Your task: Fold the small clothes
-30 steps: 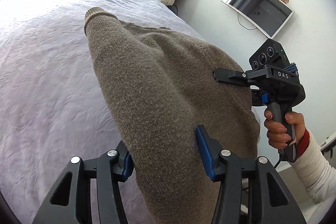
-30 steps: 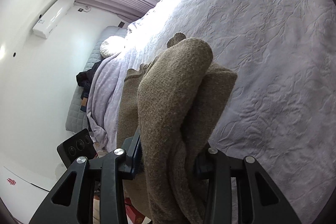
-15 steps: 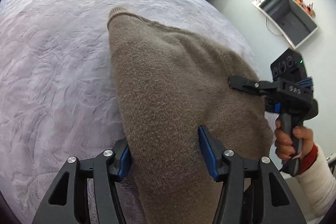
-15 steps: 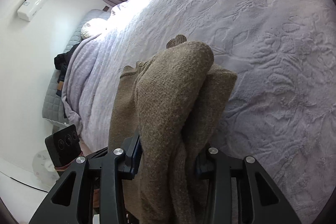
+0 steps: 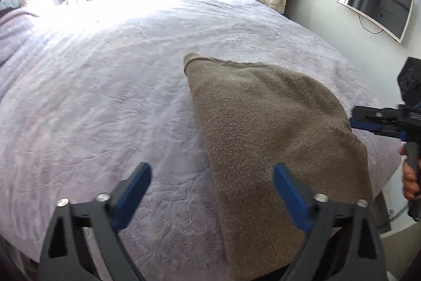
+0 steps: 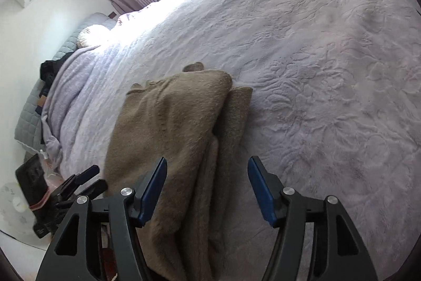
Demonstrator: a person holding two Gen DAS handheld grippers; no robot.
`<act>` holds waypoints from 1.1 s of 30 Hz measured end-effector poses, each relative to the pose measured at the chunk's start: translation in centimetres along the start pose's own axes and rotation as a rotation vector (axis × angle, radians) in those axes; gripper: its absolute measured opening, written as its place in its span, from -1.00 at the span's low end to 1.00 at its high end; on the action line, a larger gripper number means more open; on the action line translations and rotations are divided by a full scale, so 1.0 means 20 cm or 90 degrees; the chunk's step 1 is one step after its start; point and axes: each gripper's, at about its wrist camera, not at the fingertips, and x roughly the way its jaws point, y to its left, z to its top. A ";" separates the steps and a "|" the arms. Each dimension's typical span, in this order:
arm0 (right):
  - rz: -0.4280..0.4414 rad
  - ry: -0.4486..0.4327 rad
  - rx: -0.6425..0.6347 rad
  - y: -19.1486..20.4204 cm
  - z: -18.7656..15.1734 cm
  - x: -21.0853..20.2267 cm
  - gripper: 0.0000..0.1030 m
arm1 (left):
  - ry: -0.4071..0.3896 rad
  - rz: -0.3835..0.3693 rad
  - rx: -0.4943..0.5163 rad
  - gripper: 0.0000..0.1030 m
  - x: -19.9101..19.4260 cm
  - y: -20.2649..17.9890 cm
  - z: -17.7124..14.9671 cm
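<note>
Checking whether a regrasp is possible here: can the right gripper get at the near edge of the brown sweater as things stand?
Probably yes. The right gripper is open, the folded sweater lies on the bed directly ahead of it, and nothing sits between them.

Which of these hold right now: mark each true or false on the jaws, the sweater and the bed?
1. The left gripper has its jaws spread open. True.
2. The right gripper is clamped on the sweater. False: its jaws stand open, with the sweater lying below them.
3. The brown sweater lies folded on the lavender bedspread. True: stacked layers show along its edge in the right wrist view.
4. The sweater sits in the middle of the bed, far from any edge. False: it lies at the near edge, by both grippers.
5. A wall-mounted screen hangs to the right of the bed in the left wrist view. True.
</note>
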 end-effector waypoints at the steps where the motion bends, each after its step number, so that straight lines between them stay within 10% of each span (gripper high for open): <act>1: 0.025 0.001 -0.007 0.04 -0.02 -0.02 0.26 | -0.010 0.004 -0.004 0.93 -0.01 -0.01 -0.01; 7: 0.052 0.084 -0.019 0.11 -0.17 0.07 0.11 | -0.035 0.005 -0.033 0.99 -0.07 -0.06 0.00; 12: 0.045 0.061 0.007 0.06 -0.18 0.08 -0.80 | -0.037 0.026 -0.031 0.99 -0.13 -0.11 -0.01; 18: -0.039 0.022 -0.043 0.03 -0.24 0.05 -0.84 | -0.061 0.021 -0.046 0.99 -0.17 -0.13 -0.06; 29: 0.028 -0.011 0.086 -0.16 -0.40 0.00 -0.85 | 0.029 0.091 -0.034 0.99 -0.03 -0.23 -0.17; 33: 0.014 -0.023 0.129 -0.21 -0.46 -0.09 -0.52 | 0.043 0.107 -0.036 0.99 0.00 -0.25 -0.19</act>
